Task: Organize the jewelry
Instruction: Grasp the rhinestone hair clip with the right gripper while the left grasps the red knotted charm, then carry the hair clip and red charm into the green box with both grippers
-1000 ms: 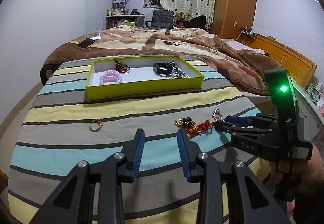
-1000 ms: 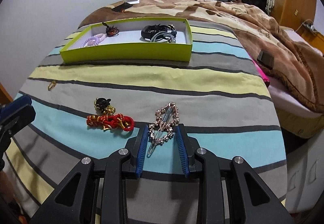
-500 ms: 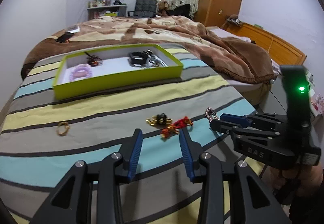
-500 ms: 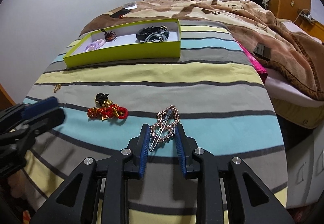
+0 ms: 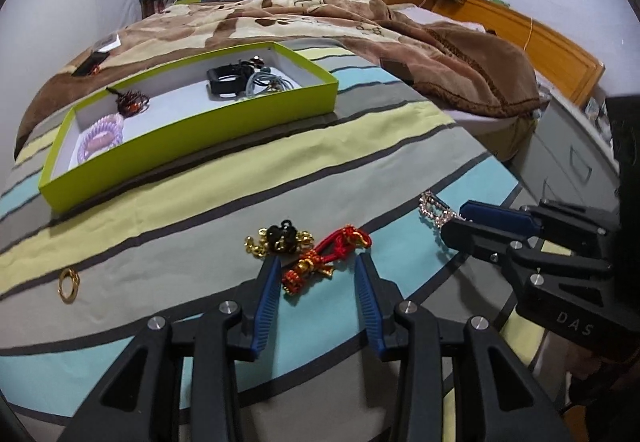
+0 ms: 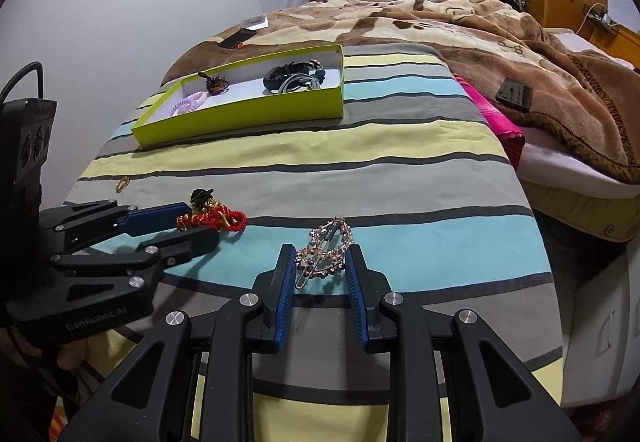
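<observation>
My left gripper (image 5: 316, 266) is open, its fingers on either side of a red and gold knotted bracelet (image 5: 326, 260) on the striped bedspread. A black and gold charm (image 5: 280, 236) lies just beyond it. My right gripper (image 6: 320, 256) is open around a rose-gold beaded hair clip (image 6: 326, 248), which also shows in the left wrist view (image 5: 434, 208). A gold ring (image 5: 68, 282) lies to the left. The green tray (image 5: 256, 110) farther back holds a purple coil band (image 5: 102, 134), a black watch (image 5: 226, 80) and other pieces.
A brown blanket (image 5: 360, 26) covers the bed beyond the tray. A phone (image 6: 514, 94) lies on it at the right, another phone (image 6: 236, 38) at the far left. The bed edge drops off at the right beside a grey cabinet (image 5: 572, 158).
My left gripper has moved forward and right, from bare bedspread to astride the red bracelet. My right gripper stays around the hair clip, jaws slightly narrower.
</observation>
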A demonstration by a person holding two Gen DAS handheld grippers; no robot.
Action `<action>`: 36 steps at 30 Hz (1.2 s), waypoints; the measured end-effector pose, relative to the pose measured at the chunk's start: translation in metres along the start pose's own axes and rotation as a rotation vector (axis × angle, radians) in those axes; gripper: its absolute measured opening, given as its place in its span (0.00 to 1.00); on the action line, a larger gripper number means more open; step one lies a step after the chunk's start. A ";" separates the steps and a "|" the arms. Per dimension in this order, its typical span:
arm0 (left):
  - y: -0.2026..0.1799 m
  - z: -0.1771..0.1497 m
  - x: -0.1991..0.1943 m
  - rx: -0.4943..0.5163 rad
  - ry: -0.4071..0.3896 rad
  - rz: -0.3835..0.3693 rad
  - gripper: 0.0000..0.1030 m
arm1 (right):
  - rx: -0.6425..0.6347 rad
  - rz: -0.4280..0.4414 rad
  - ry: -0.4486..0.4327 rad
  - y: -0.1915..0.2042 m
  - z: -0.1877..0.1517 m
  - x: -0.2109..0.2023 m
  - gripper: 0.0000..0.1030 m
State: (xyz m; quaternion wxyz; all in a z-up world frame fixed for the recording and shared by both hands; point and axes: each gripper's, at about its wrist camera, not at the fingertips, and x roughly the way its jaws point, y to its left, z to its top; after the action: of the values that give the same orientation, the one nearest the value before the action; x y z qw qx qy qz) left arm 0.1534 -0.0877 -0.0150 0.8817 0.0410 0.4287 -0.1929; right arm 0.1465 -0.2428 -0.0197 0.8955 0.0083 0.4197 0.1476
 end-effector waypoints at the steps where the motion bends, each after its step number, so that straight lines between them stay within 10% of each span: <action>1: -0.002 0.000 0.001 0.012 0.001 0.006 0.38 | 0.000 0.001 -0.001 0.000 0.000 0.000 0.25; 7: -0.011 -0.001 0.000 0.054 0.000 0.040 0.09 | 0.007 0.002 -0.005 0.000 -0.001 0.000 0.25; 36: 0.022 -0.015 -0.060 -0.106 -0.170 0.026 0.09 | -0.017 0.047 -0.089 0.015 0.006 -0.028 0.25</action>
State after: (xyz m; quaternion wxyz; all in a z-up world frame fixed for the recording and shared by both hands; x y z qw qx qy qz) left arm 0.1170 -0.0455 0.0194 0.9182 -0.0167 0.3612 -0.1614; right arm 0.1304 -0.2354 0.0073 0.9096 0.0171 0.3779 0.1719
